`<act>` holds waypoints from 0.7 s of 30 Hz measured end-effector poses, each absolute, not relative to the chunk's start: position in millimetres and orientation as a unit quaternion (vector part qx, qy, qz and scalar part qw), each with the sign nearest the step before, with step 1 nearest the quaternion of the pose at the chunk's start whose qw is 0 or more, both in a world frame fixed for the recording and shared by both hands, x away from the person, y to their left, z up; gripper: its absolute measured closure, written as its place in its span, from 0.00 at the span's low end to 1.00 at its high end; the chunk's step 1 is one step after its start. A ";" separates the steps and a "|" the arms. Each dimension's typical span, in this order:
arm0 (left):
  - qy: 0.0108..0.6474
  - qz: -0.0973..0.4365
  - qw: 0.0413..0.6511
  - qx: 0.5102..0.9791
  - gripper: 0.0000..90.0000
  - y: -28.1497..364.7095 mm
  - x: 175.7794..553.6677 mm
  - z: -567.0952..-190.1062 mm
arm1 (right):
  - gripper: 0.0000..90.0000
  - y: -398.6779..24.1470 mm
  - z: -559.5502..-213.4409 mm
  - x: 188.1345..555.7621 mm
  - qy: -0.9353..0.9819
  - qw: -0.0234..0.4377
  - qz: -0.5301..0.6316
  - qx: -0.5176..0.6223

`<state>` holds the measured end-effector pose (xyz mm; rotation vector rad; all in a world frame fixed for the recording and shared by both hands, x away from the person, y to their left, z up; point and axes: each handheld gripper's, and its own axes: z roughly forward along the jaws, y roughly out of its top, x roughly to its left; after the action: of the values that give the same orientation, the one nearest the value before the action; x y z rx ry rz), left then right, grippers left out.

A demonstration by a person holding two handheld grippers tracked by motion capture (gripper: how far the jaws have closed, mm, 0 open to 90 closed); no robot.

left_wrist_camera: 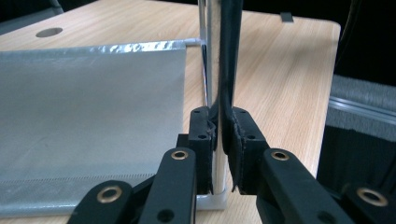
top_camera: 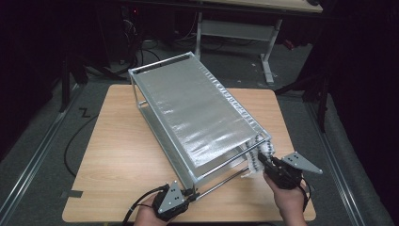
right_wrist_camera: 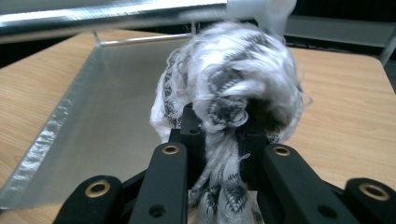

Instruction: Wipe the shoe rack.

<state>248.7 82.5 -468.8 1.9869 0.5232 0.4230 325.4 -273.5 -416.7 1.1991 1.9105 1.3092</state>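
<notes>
Fingers, left: black pads of the left gripper are pressed together on the chrome post at the near corner of the rack, lower centre of the left gripper view; a dark strip runs up beside the post.
Fingers, right: pads of the right gripper are clamped on a wad of white-and-grey cloth, centre of the right gripper view.
High view, near: left gripper sits at bottom centre, right gripper at lower right, each in a hand.
Cloth, place: bunched at the rack's near right corner, lower right of the high view, just beside the right gripper.
Step in hand, my reading: wiping or rubbing the rack's end frame while the other hand steadies it.
Doing it well: hold the post firmly so the rack does not skid on the wooden table; work the cloth along the rods in short strokes, keeping it bunched so no loose threads snag.
Rack, contents: two silver fabric shelves; top shelf bears nothing; lower shelf looks bare where seen.
Far: desk legs and cables on the floor, top of the high view.
</notes>
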 end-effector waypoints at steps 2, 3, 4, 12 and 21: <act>0.215 0.175 0.497 0.822 0.89 84.2 248.5 -468.6 | 0.86 -273.2 -420.7 326.5 0.709 0.263 0.478 0.447; 0.217 0.175 0.503 0.818 0.89 85.0 248.0 -469.8 | 0.86 -272.9 -423.2 327.3 0.712 0.261 0.473 0.449; 0.219 0.175 0.508 0.815 0.89 86.0 247.3 -471.1 | 0.86 -272.7 -426.0 328.1 0.714 0.260 0.469 0.451; 0.213 0.172 0.514 0.813 0.89 87.3 247.9 -472.4 | 0.86 -275.9 -456.5 333.4 0.732 0.241 0.421 0.479; 0.212 0.171 0.514 0.813 0.89 86.7 248.8 -472.4 | 0.86 -275.5 -491.2 344.2 0.760 0.208 0.362 0.498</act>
<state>248.8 86.7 -472.4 1.9552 0.5101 0.4106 344.2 -275.5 -491.2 1.3876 2.1149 1.0079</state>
